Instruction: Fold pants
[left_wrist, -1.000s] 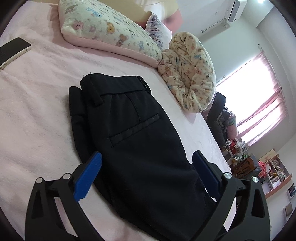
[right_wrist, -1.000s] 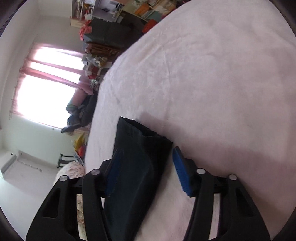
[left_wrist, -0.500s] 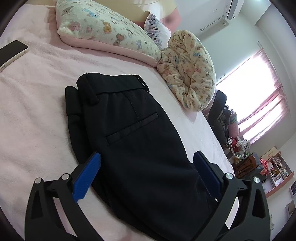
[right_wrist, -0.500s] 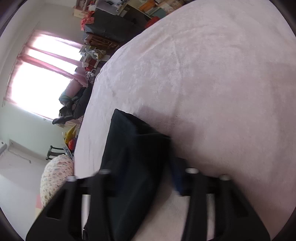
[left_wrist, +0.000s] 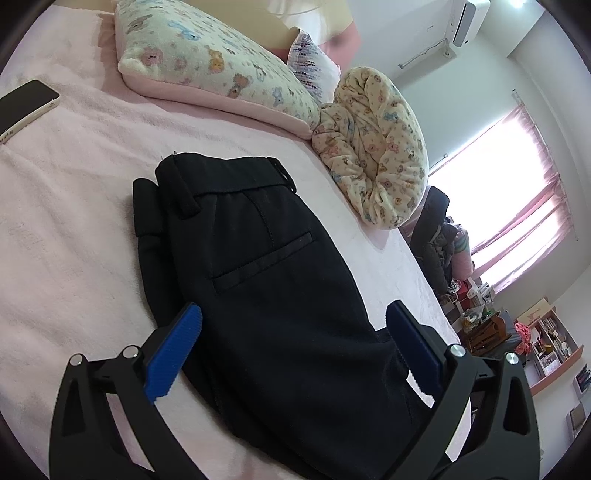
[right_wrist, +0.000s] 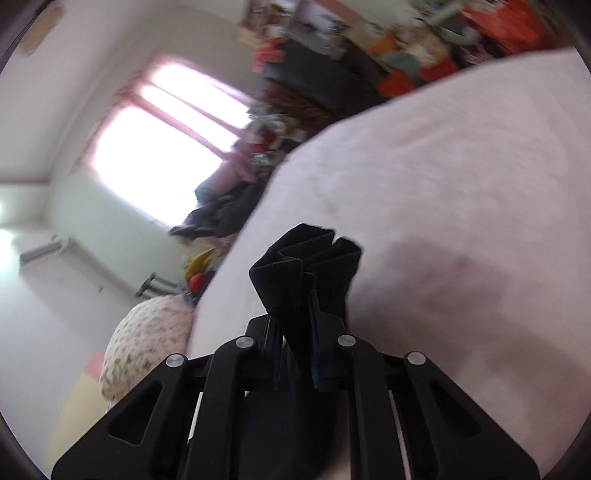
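Observation:
Black pants (left_wrist: 266, 280) lie folded lengthwise on the pink bed (left_wrist: 66, 236), waistband toward the pillows, back pocket up. My left gripper (left_wrist: 295, 347) is open, its blue pads either side of the pants' middle, just above the cloth. In the right wrist view my right gripper (right_wrist: 295, 350) is shut on the leg end of the pants (right_wrist: 306, 266), which bunches up between the fingers and is lifted off the bed (right_wrist: 461, 206).
A patterned pillow (left_wrist: 210, 70) and a rolled patterned blanket (left_wrist: 376, 147) lie at the head of the bed. A phone (left_wrist: 26, 107) lies at the left. Beyond the bed's right edge are a window, a chair with clothes and cluttered shelves.
My right gripper has closed on the leg end of the pants and lifted it; the view swung upward. My left gripper has stayed open and barely moved.

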